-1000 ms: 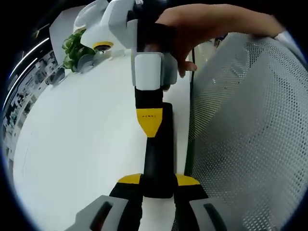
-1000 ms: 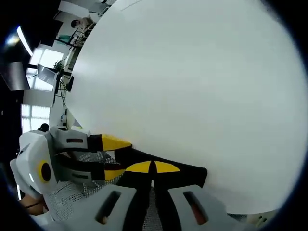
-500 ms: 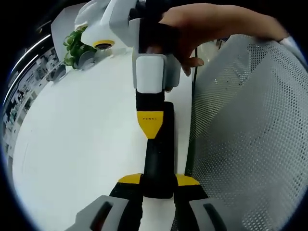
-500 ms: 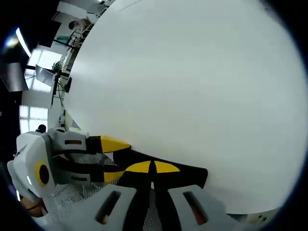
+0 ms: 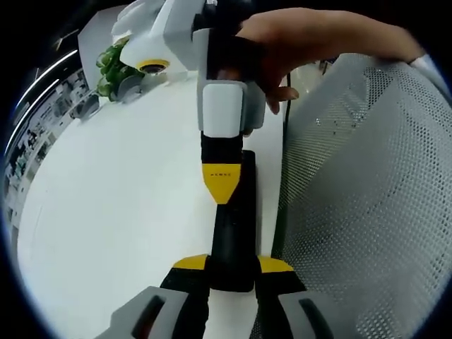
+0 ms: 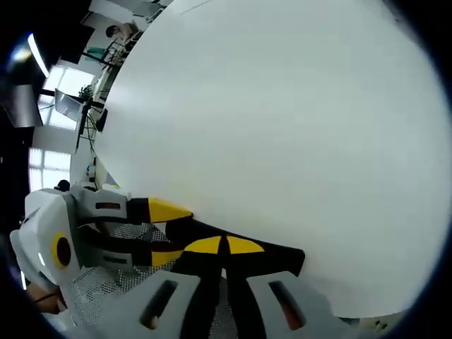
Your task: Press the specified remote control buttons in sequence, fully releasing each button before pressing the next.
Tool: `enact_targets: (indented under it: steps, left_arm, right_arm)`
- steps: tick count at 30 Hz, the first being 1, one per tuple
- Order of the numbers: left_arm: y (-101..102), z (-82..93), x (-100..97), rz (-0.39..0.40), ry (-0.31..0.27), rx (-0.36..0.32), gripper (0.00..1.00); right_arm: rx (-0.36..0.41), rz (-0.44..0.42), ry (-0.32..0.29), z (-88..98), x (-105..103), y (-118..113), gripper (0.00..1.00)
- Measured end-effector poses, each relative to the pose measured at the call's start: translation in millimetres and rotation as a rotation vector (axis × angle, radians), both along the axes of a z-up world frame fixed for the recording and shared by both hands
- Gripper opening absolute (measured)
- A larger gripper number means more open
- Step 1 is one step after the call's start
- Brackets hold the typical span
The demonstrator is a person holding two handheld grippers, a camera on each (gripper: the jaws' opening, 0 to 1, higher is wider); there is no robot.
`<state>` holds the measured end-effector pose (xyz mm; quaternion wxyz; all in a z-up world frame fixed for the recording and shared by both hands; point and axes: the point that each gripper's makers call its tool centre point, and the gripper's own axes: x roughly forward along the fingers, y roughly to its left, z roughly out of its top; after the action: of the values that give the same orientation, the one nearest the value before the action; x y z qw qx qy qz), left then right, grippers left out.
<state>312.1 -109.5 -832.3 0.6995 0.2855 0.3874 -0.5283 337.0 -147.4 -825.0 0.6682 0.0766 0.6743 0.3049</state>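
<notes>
Remote [image 5: 233, 233]: long black bar lying on the white table [image 5: 106, 212], near end clamped between the yellow tips of the left gripper [image 5: 232, 267]

Left gripper view: right gripper [image 5: 221, 185] comes down from above in a hand [image 5: 296, 42], yellow tips drawn together to one point set on the upper half of the remote, touching or all but touching. Judged mid-press on one button. Which button, and its place in the sequence, cannot be told. Button faces not legible; the remote reads as plain black, its far end partly covered by the right gripper. Grey mesh [image 5: 367, 212] just beside the remote on the right of the view, possibly a chair back, cut off by the edge. Green plant [image 5: 109, 67] far off at the table's end.

Right gripper view: own tips closed together over the black remote [image 6: 275, 256], contact point itself hidden beneath them. Left gripper [image 6: 159, 226] enters from the left, gripping the remote end. Table [image 6: 282, 127] takes up the rest. No display or indicator to show what state has been reached, so presses done and presses left stay unknown
</notes>
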Motion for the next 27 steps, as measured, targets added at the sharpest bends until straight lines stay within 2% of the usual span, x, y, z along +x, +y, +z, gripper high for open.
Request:
enact_targets:
  steps: [4,7,8,13,21,22,27]
  left_arm:
    - [0,0.2,-0.2,-0.003,-0.001,0.005,0.24]
    - [0,0.1,-0.3,-0.003,-0.002,0.005,0.24]
    - [0,0.1,-0.2,-0.005,-0.003,0.004,0.24]
    - [0,-0.1,-0.1,-0.003,-0.004,0.003,0.24]
    - [0,0.2,-0.2,-0.003,-0.004,0.003,0.24]
    - [0,0.0,-0.1,-0.003,-0.004,0.003,0.24]
    - [0,0.4,-0.6,-0.007,-0.004,0.006,0.24]
  right_arm:
    - [-0.001,-0.01,0.017,0.7,-1,-1,0.0]
    - [-0.007,0.016,0.047,2.6,-7,-2,0.0]
    - [-0.007,0.013,0.037,3.2,-6,-2,0.0]
    - [0.006,0.018,0.08,4.5,-11,-1,0.0]
    - [-0.009,0.027,0.087,2.8,-14,-3,0.0]
    - [-0.03,0.033,0.085,0.5,-14,-6,0.0]
    - [-0.039,0.071,0.061,1.7,-15,-4,0.0]
